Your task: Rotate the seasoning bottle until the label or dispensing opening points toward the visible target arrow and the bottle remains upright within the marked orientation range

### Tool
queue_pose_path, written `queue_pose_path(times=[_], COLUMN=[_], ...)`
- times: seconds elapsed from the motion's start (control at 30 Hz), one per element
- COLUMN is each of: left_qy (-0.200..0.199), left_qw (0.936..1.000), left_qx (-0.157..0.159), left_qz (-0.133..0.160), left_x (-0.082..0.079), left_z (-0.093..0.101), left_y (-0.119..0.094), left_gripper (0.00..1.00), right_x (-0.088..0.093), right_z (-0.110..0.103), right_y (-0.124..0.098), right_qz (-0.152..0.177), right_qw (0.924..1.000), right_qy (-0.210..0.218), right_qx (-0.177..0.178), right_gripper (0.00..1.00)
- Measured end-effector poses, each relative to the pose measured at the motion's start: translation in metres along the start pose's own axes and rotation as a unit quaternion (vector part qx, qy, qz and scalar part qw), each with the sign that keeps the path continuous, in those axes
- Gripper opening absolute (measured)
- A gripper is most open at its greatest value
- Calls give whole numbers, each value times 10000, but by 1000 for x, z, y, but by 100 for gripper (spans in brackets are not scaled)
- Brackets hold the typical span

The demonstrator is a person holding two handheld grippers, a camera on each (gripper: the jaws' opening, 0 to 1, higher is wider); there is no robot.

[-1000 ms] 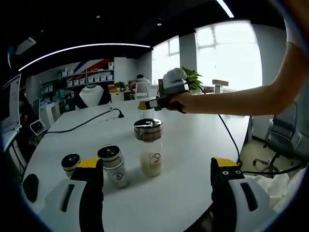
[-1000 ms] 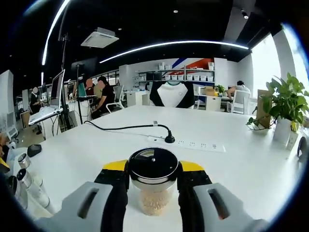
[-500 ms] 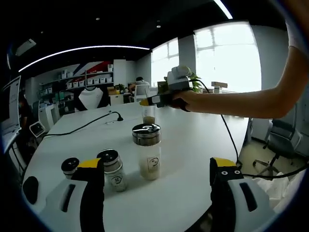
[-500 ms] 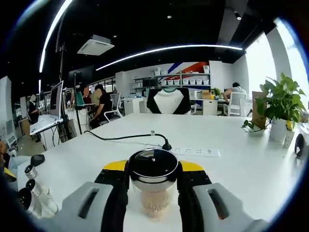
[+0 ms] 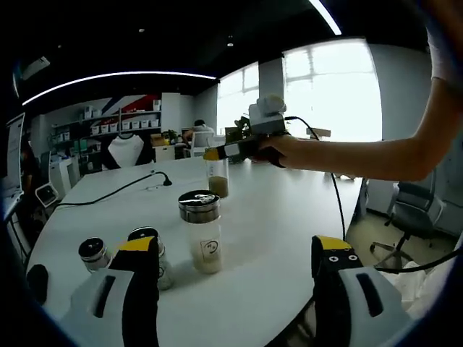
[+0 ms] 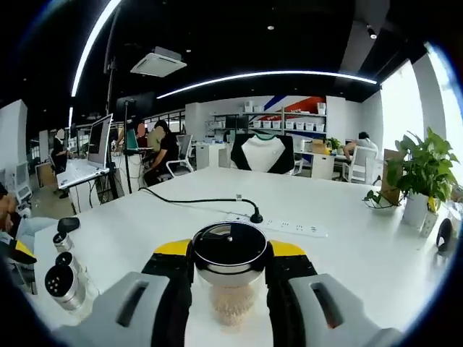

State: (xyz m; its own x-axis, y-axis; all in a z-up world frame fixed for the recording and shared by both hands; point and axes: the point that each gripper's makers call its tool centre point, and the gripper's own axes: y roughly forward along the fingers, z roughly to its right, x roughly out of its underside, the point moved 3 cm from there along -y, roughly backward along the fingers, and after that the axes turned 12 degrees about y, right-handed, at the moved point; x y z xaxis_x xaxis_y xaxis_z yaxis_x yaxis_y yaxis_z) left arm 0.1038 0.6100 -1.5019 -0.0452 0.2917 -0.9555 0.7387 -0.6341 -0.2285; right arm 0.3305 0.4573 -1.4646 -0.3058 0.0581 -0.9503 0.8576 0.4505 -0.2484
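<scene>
Right tool [image 6: 230, 278] clamps the seasoning bottle [image 6: 230, 285] just under its black lid, lifted above the white desk [image 6: 347, 246], probably to free it for turning. Left tool [image 5: 228, 289] hangs open near three other jars [image 5: 200, 231]. No arrow visible.

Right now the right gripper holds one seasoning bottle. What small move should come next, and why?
Probably set it down upright on the white table before turning it. The right gripper is shut on the seasoning bottle, and in the left gripper view it hangs above the tabletop. No target arrow is visible, so I cannot say which way to turn. The left gripper is open.
</scene>
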Motion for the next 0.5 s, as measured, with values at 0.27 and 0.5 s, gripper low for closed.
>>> queue_pose_path(times=[0.27, 0.5], left_qy=[132, 144], left_qw=[9999, 9999], left_qx=[24, 48], left_qz=[-43, -39], left_x=[0, -2], left_z=[0, 4], left_y=[2, 5], left_gripper=[92, 92], right_x=[2, 12], right_z=[-13, -29], right_y=[-22, -43], right_qz=[-2, 10], right_qw=[9998, 9994], right_qy=[-25, 41], right_qx=[-202, -333], right_gripper=[36, 36])
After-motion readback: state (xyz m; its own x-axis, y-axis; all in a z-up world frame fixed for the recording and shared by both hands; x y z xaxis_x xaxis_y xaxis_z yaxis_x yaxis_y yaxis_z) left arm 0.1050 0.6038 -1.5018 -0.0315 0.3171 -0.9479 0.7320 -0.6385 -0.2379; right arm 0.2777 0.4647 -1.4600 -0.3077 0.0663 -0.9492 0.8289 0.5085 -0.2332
